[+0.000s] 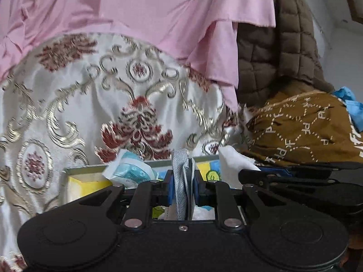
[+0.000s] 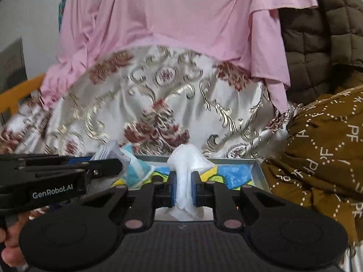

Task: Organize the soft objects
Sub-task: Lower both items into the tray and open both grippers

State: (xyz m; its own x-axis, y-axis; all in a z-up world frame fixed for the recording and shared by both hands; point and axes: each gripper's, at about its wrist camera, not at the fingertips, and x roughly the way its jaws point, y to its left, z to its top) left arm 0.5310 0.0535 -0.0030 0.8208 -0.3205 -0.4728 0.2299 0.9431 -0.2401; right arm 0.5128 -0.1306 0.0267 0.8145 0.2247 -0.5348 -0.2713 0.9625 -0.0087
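Note:
My left gripper (image 1: pixel 184 187) is shut on a folded grey dotted cloth (image 1: pixel 180 172) and holds it over a shallow tray (image 1: pixel 86 170) with a colourful printed bottom. My right gripper (image 2: pixel 183 187) is shut on a crumpled white tissue (image 2: pixel 187 161), also over the tray (image 2: pixel 255 170). A white and teal wrapped pack (image 1: pixel 129 172) lies in the tray at the left; it also shows in the right wrist view (image 2: pixel 136 167). The left gripper shows from the side in the right wrist view (image 2: pixel 106 165), close to the left of my right gripper.
A white satin cloth with gold and red ornaments (image 1: pixel 90 104) lies behind the tray, a pink garment (image 1: pixel 136 11) draped over it. A brown quilted jacket (image 1: pixel 283 56) and a brown patterned cloth (image 1: pixel 306 129) lie on the right. A yellow chair edge (image 2: pixel 18 95) shows far left.

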